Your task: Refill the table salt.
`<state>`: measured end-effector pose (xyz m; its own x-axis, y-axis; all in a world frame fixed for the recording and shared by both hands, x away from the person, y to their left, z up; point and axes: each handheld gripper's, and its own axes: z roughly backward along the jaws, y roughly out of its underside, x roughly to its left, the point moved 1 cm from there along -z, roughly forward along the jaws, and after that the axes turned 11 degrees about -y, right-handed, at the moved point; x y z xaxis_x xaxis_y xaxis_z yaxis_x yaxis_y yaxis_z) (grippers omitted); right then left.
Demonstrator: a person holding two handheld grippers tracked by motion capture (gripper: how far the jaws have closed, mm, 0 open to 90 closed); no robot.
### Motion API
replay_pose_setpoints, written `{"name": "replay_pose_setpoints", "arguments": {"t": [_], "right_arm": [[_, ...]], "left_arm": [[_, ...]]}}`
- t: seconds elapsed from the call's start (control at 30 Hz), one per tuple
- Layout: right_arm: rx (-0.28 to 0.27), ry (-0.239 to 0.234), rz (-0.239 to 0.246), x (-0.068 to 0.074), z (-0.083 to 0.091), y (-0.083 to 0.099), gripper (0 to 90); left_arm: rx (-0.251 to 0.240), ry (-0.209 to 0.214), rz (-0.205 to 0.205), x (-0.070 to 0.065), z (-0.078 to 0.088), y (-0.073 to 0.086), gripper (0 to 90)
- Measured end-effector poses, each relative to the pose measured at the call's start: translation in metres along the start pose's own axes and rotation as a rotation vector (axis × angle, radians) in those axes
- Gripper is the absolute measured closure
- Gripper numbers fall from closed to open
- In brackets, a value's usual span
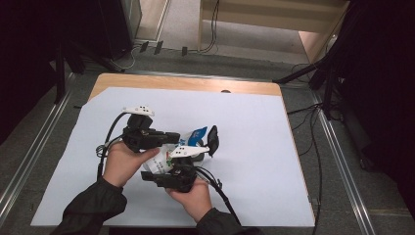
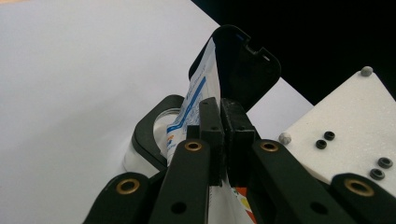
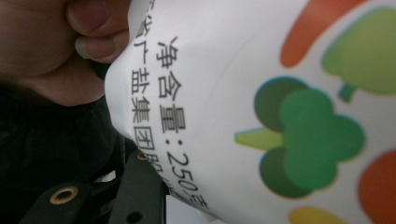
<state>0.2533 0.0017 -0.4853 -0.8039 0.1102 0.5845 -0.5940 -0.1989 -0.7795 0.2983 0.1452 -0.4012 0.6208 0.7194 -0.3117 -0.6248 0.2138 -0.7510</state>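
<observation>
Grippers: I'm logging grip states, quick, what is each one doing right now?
Left gripper: shut on the top edge of the bag.
Right gripper: against the bag's lower part; grip cannot be told.

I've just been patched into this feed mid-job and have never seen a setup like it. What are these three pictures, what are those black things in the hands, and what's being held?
There is no robot arm here: a person holds hand-operated tongs in each hand. The high view looks down on a table covered by a white sheet. The other two pictures come from small cameras riding on each tool, looking along its black jaws.

Both tools work on one white printed bag, lifted above the sheet. The left tongs are shut on the bag's thin upper edge, next to a black clip fastened on the bag's top. The right tongs are at the bag's lower part; their camera sits so close to the bag that their grip can't be judged.
</observation>
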Motion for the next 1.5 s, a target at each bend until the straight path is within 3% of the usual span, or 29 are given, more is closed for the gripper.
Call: {"name": "replay_pose_setpoints", "arguments": {"t": [1.07,1.5], "right_arm": [[0.005,0.008,0.003,0.0000,0.0004,0.0003,64.1],[-0.008,0.006,0.007,0.0005,0.0009,0.0000,64.2]], "left_arm": [[0.020,0.013,-0.004,0.0005,-0.0026,0.0011,86.9],[0.003,-0.011,-0.009,-0.0024,-0.0002,0.0004,88.9]]}}
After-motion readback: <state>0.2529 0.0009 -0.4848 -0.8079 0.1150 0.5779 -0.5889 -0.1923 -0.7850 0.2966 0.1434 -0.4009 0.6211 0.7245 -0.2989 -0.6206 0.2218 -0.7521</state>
